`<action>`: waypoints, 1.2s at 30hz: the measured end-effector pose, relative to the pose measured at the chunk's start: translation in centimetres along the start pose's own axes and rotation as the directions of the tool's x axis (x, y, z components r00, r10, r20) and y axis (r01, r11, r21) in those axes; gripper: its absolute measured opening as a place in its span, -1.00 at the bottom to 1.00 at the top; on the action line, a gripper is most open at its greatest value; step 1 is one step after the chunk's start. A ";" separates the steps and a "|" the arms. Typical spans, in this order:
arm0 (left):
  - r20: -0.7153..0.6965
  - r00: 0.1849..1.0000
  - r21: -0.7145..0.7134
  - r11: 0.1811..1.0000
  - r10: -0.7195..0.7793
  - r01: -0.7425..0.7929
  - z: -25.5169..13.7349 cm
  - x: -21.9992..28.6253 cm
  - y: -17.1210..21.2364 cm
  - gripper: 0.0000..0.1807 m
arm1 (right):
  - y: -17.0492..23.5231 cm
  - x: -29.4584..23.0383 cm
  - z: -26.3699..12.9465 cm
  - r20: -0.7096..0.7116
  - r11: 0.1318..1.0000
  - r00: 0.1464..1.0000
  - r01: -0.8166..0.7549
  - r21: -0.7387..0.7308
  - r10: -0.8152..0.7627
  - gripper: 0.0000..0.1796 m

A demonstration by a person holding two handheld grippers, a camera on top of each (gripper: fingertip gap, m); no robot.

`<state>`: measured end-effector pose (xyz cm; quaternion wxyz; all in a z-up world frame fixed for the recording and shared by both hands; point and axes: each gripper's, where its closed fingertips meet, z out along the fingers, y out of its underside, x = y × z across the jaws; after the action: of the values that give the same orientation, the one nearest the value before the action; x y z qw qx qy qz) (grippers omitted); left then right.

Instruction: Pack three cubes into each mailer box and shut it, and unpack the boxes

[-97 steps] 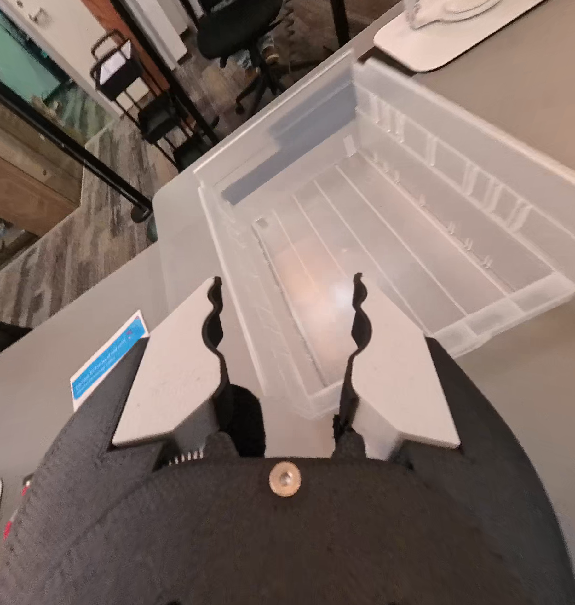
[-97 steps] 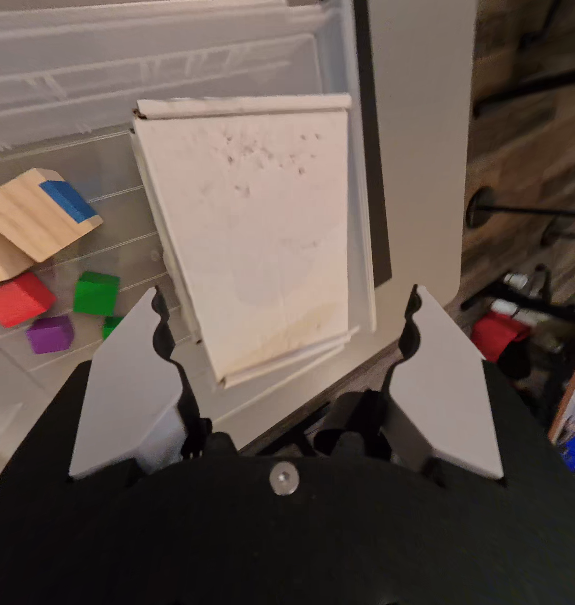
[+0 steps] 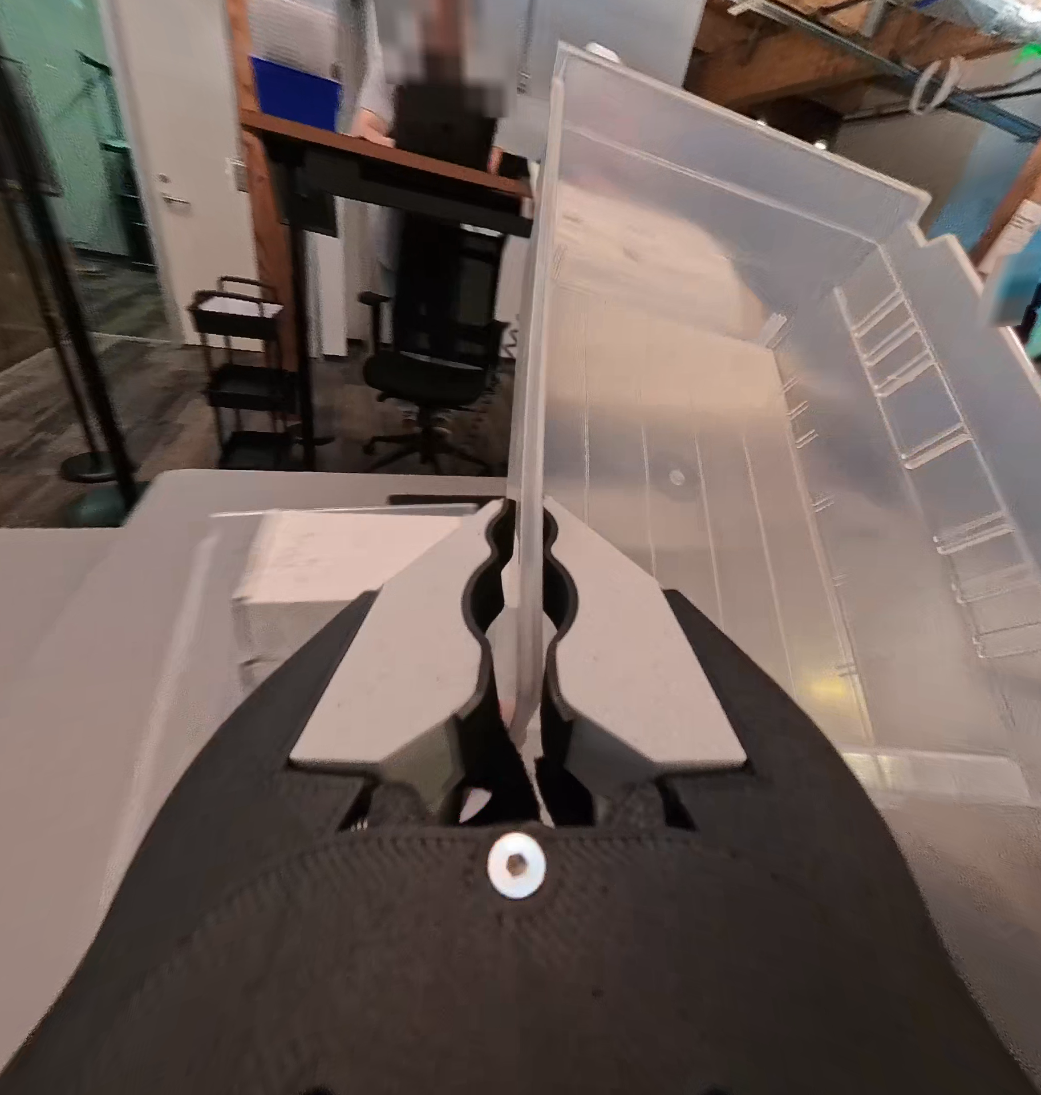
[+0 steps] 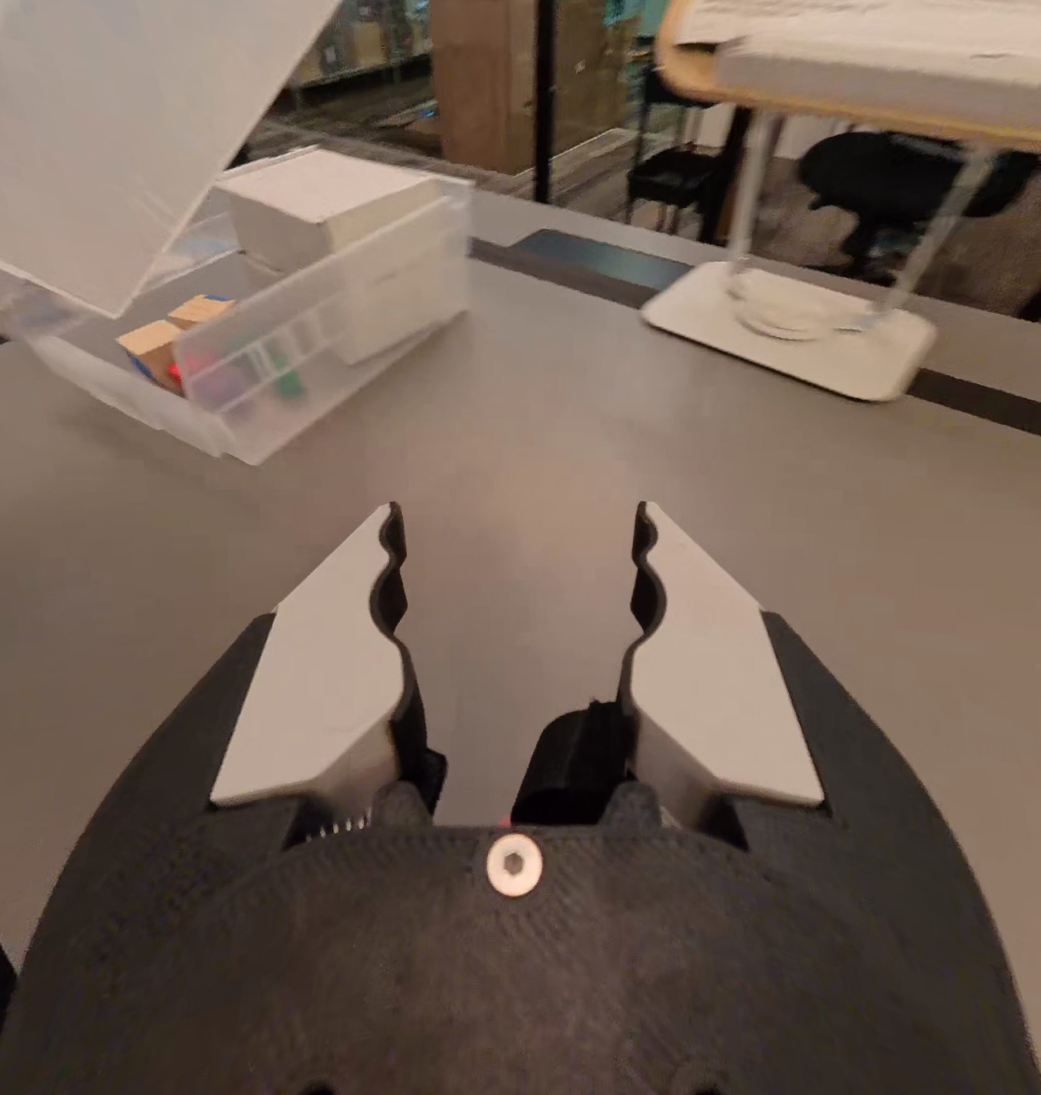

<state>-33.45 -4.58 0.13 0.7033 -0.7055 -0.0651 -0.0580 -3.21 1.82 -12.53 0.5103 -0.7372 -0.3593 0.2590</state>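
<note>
A: Left gripper (image 3: 527,527) — how is it set?

B: Clamped on the thin side wall of a clear plastic bin (image 3: 713,367); that bin is tipped up on edge, its ribbed inside facing the camera, empty as far as can be seen; the fingers run level, pointing out across the table.

A: And the right gripper (image 4: 518,515)?

B: Jaws spread wide, nothing between them; it hovers low over the bare grey table (image 4: 565,450), angled slightly downward.

A: Where are the task's things?

B: In a second clear bin (image 4: 328,332) resting on the table, ahead and to the left of the right gripper — white mailer boxes (image 4: 322,201) stacked in its far end, lids shut; wooden blocks (image 4: 156,349) and small coloured cubes (image 4: 287,382) at the near end, blurred behind the wall; the raised bin hangs over its left part.

A: The room?

B: An office; a white stand base (image 4: 790,332) on the table to the right; beyond the edge, a black office chair (image 3: 429,367), a black cart (image 3: 239,367), a wooden desk (image 3: 387,166) with a person standing at it.
</note>
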 end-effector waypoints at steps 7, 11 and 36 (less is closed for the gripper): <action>-0.219 0.975 -0.153 0.988 -0.031 -0.003 11.0 16.1 7.5 -0.97 | 4.7 10.6 -12.1 -0.211 0.994 0.972 -0.101 0.043 0.108 -0.14; -0.313 0.946 -0.252 0.968 -0.085 0.004 16.1 25.0 13.3 -0.97 | 6.3 14.0 -16.5 -0.251 0.977 0.947 -0.171 0.126 0.198 -0.05; -0.404 0.887 -0.502 0.865 -0.224 -0.010 23.2 48.5 26.4 -0.60 | 9.9 32.4 -16.8 -0.361 0.902 0.830 -0.357 0.243 0.426 0.00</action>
<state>18.65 19.05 -17.58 0.4921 -0.8228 0.0759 -0.2740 31.68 15.81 -16.47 0.5685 -0.7877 -0.0636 0.2286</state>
